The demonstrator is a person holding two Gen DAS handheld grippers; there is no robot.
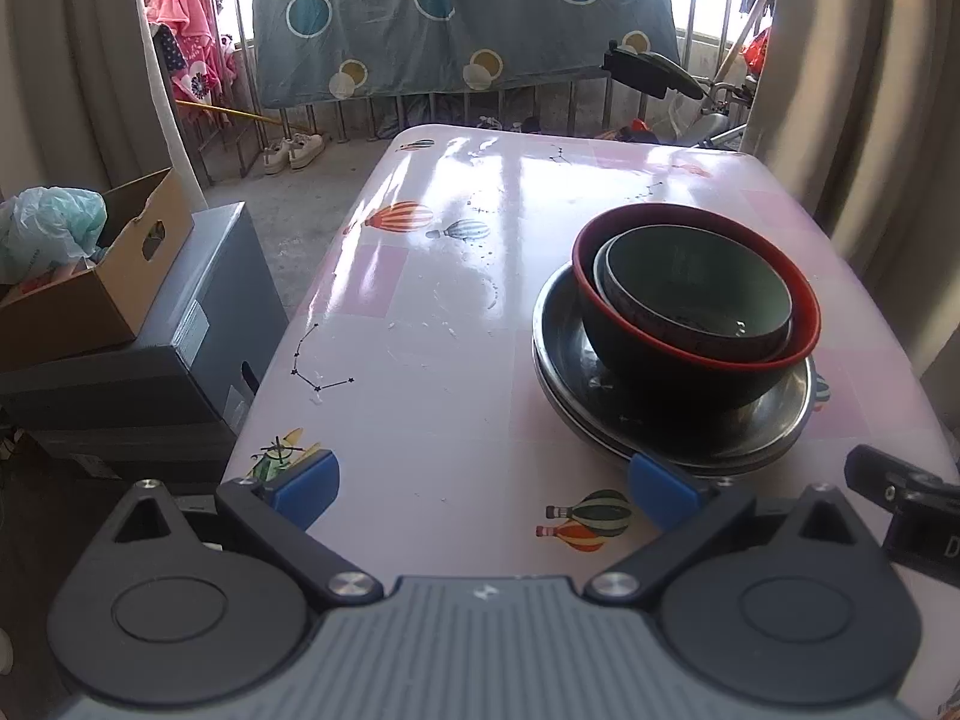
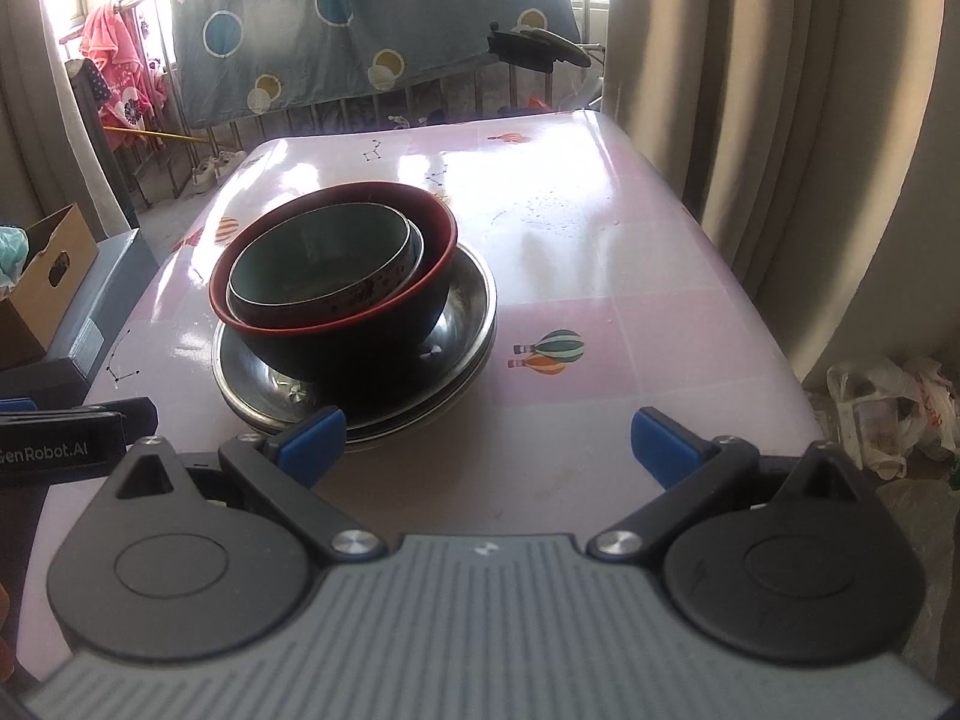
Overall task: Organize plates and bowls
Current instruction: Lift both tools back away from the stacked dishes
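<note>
As far as both wrist views show, the crockery stands gathered in one nested stack on the pink patterned desk [image 1: 456,360]. At the bottom lie the steel plates [image 1: 774,420]; two rims are visible, one inside the other, though an exact count cannot be confirmed. On them sits the black bowl with a red rim [image 1: 672,372], upright, and inside it the grey-green bowl [image 1: 696,282], with what looks like a further rim just outside it. The stack lies near the front of the desk, toward its right side in the left wrist view.

The left claw [image 1: 485,483] is spread wide and holds nothing; its right blue pad lies just before the plate rim, and contact cannot be told. The right claw [image 2: 487,441] is likewise spread wide and empty, its left pad at the near rim of the plates.

No loose plate or bowl appears elsewhere on the desk in either view. Judgement: the stacking looks essentially complete. What may remain is a small straightening, since the inner bowl sits off-centre in the black bowl, or moving the whole stack elsewhere; the task sentence names no destination, so that cannot be settled.
</note>
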